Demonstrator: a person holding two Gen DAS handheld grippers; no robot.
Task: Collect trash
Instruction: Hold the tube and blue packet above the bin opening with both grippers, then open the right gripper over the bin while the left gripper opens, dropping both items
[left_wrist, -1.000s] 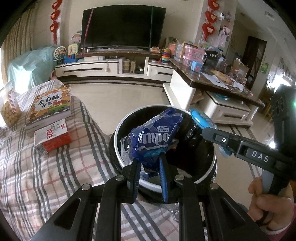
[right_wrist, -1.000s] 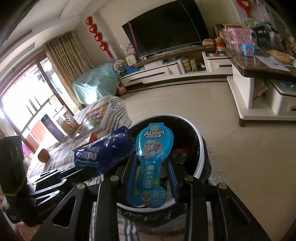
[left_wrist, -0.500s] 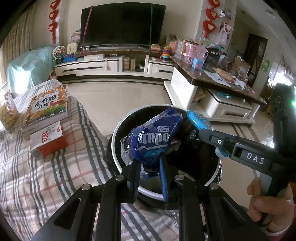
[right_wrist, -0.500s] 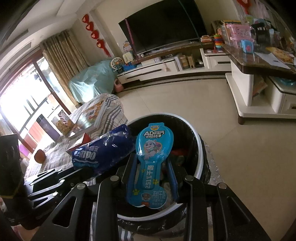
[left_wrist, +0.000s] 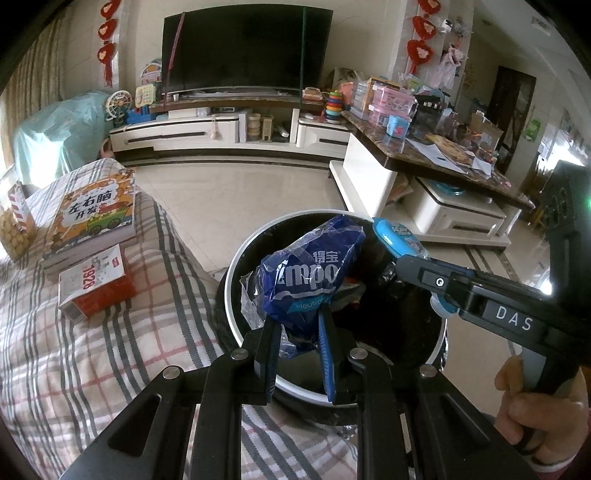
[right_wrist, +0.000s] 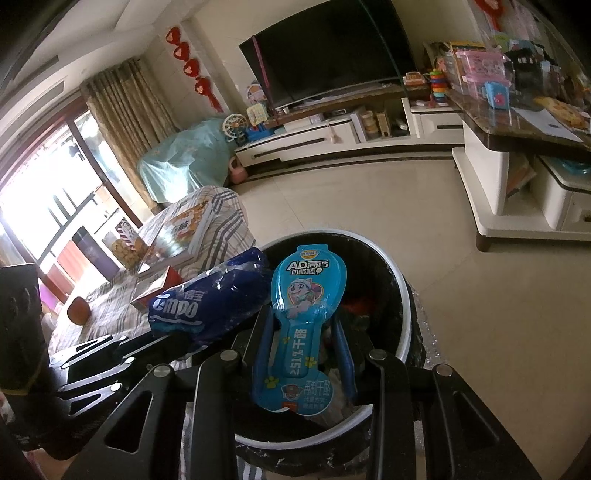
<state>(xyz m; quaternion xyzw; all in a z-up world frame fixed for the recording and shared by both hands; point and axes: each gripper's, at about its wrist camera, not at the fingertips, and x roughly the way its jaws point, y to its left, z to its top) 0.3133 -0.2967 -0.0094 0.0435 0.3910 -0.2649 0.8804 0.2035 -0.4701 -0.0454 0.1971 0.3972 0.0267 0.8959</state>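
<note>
My left gripper (left_wrist: 299, 325) is shut on a crumpled dark blue tissue wrapper (left_wrist: 310, 273) and holds it over the round black trash bin with a white rim (left_wrist: 236, 273). My right gripper (right_wrist: 303, 332) is shut on a light blue spoon-shaped cheese-stick wrapper (right_wrist: 299, 325), also above the bin (right_wrist: 402, 295). In the left wrist view the right gripper comes in from the right with the light blue wrapper (left_wrist: 395, 236) over the bin. In the right wrist view the dark blue wrapper (right_wrist: 210, 299) is to the left. Trash lies inside the bin.
A plaid-covered table (left_wrist: 92, 350) stands left of the bin with a children's book (left_wrist: 92, 218), a red and white box (left_wrist: 92, 284) and a snack jar (left_wrist: 14, 225). A TV stand (left_wrist: 229, 129) is at the back, and a cluttered coffee table (left_wrist: 424, 155) on the right.
Both grippers have stayed over the bin with their wrappers held. The views shifted slightly; nothing was let go.
</note>
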